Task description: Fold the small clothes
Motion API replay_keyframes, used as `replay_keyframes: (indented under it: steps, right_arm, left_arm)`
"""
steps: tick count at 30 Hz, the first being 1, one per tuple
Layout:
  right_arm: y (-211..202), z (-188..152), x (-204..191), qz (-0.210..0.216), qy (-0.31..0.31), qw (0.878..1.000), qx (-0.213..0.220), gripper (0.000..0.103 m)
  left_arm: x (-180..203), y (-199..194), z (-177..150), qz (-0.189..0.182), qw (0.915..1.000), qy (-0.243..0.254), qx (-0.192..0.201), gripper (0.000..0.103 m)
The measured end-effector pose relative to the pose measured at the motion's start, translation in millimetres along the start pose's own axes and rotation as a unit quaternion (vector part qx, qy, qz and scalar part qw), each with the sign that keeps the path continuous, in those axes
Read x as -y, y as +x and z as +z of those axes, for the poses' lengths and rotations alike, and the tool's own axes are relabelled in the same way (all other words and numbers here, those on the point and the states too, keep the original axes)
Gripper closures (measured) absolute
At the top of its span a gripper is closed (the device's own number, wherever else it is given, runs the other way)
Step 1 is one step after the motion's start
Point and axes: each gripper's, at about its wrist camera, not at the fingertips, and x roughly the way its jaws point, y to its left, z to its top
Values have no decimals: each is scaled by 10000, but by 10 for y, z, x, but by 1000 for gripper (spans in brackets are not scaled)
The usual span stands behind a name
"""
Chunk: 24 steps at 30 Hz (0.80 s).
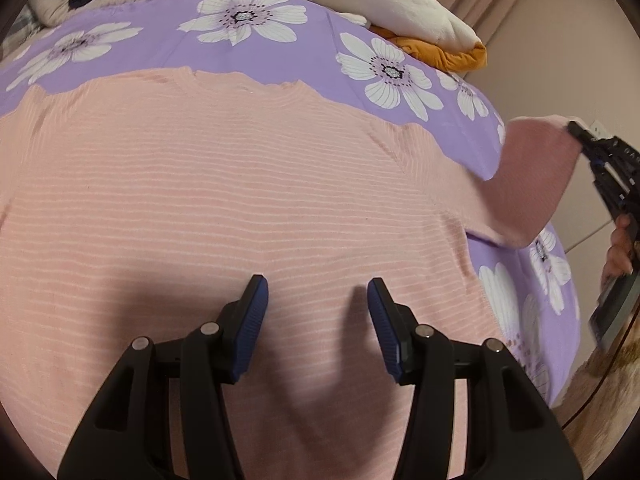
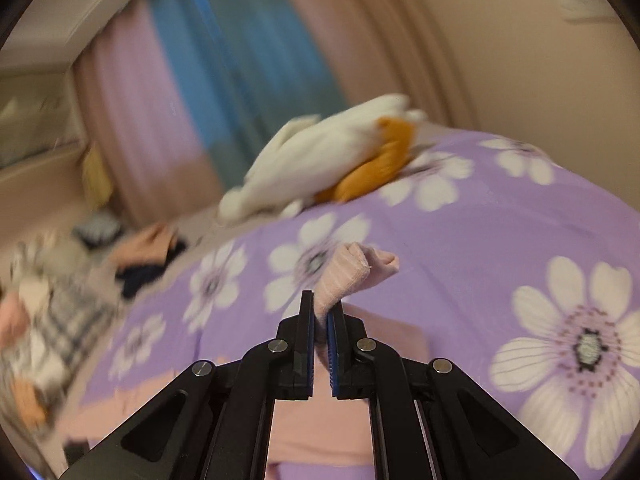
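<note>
A pink striped knit top (image 1: 224, 184) lies spread flat on the purple flowered bedsheet (image 1: 312, 36). My left gripper (image 1: 318, 292) hovers just over the lower middle of the top, jaws apart with nothing between them. At the right edge of the left wrist view my right gripper (image 1: 576, 130) holds the top's sleeve (image 1: 528, 176) lifted off the bed. In the right wrist view my right gripper (image 2: 322, 308) is shut on the sleeve cuff (image 2: 348, 272), which sticks up past the fingertips above the sheet (image 2: 460, 248).
A white and orange plush toy (image 1: 380, 0) lies at the far side of the bed, also seen as the plush toy (image 2: 336, 160). A heap of other clothes (image 2: 60, 304), dark and checked, lies at the left. Curtains (image 2: 224, 60) and a wall stand behind.
</note>
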Motion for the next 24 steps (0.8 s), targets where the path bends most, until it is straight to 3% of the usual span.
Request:
replay_keyframes:
  steps: [3,7,13,17,22,24]
  right_arm:
    - [227,-166,-177,469,41,9977,-481,96]
    - [501,-403,-494,586,-262,9908,-1190,96]
    - [831,-879,-802,824,-568,9656,-2402,96]
    - [906,-1103,-874,644,-745,9546,-2812,96]
    - [893,-1114,-774,785,-478,9510,-2954,95]
    - [835,-1047,-737,903,-388,9514,-2918,83]
  left_arm:
    - [-74,-91,51,-2,9992,-349,172,58]
    - [-110,-165,95,146,9988,-387,268,58]
    - [-257,-256,78,186,9971,-630,379,56]
    - [-299,-269,48,152,9965,-752,336,56]
    - [-245,-328,68,157,9964,-736,387,51]
    - [-208,-349,79,108,9967,-721,366,46]
